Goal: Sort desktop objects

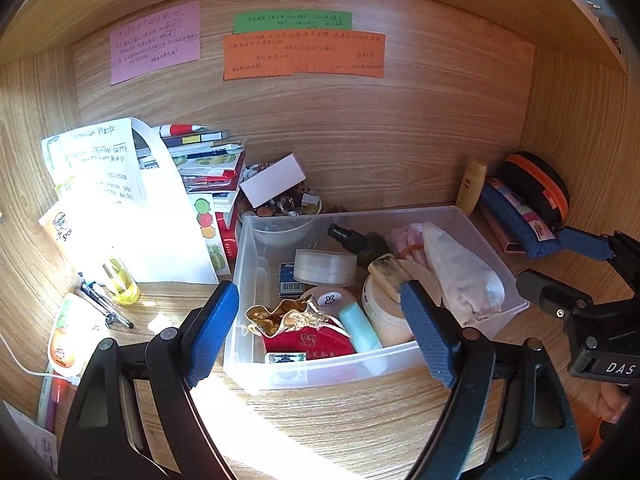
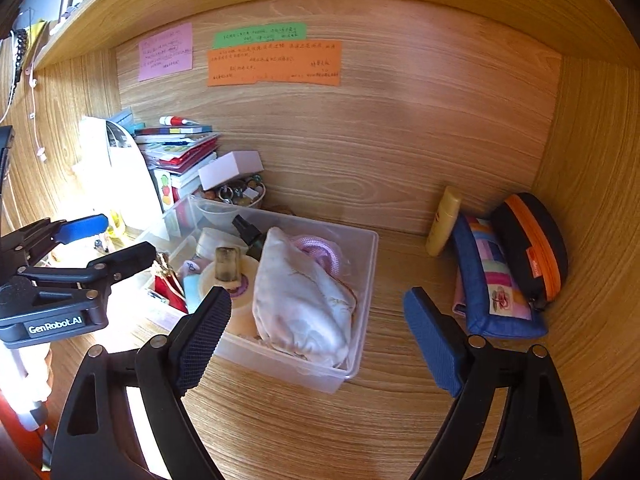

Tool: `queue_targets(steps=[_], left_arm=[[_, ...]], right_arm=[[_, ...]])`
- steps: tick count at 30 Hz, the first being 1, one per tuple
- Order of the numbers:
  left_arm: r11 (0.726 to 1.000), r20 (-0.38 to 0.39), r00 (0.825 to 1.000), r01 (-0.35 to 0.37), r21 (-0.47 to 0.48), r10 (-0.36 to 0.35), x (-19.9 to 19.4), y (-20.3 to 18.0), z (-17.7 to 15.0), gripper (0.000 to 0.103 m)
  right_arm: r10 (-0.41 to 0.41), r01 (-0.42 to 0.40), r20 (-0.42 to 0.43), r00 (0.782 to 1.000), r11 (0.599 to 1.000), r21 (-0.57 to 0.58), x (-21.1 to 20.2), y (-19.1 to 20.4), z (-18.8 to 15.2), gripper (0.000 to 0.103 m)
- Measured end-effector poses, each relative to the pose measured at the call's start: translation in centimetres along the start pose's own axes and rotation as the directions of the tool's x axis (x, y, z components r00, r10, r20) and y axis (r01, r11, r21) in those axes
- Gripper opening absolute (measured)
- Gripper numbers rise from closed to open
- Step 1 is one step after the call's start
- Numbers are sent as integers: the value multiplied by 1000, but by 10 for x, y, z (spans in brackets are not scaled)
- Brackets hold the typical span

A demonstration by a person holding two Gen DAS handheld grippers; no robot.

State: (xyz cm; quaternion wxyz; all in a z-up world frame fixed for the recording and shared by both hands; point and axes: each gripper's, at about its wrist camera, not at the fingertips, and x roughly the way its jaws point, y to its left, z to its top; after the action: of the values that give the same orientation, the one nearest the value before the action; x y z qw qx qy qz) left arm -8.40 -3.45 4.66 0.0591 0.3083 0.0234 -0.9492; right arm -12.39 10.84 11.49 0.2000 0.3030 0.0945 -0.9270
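A clear plastic bin (image 1: 256, 376) sits on the wooden desk and also shows in the right wrist view (image 2: 366, 280). It holds a white cloth pouch (image 1: 460, 276) (image 2: 300, 300), a red and gold pouch (image 1: 296, 328), a tape roll (image 1: 324, 266), a dark spray bottle (image 1: 354, 238) and jars. My left gripper (image 1: 324, 332) is open and empty just in front of the bin. My right gripper (image 2: 316, 332) is open and empty over the bin's right front corner.
A stack of books and papers (image 1: 200, 160) and a bowl of trinkets (image 1: 280, 204) stand at the back left. Pens (image 1: 104, 304) and a yellow bottle (image 1: 120, 280) lie at left. A blue pencil pouch (image 2: 492, 284), a black and orange case (image 2: 532, 244) and a yellow tube (image 2: 442, 220) lean at right.
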Motion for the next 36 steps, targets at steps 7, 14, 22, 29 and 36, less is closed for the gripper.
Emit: queue_targets(steps=[7,14,22,29,36], left_arm=[[1000,-3,1000,3,0,-3,-1,-1,-4,84],[1000,-9,1000,12,1,-12,0,2,-7,84],[1000,-7,1000,14,2,-14,-1,2,-9,84],[1000,-9,1000,24,-5,-24,-1,5,-9,84],[999,-13,999,31,-5,-31,-1,6,-9,84]], right_arm=[[18,-16,-31,999,999,36,5,-7,-8,87],[25,-24,-44,999,999,37,8,-4,-9,87],[25,-23,-50,998,999,34,9,0,-9,87],[28,-27,-54,998,999,25,10,3,-9,87],[35,-33,-55,998,999,29,10,4,-9,87]])
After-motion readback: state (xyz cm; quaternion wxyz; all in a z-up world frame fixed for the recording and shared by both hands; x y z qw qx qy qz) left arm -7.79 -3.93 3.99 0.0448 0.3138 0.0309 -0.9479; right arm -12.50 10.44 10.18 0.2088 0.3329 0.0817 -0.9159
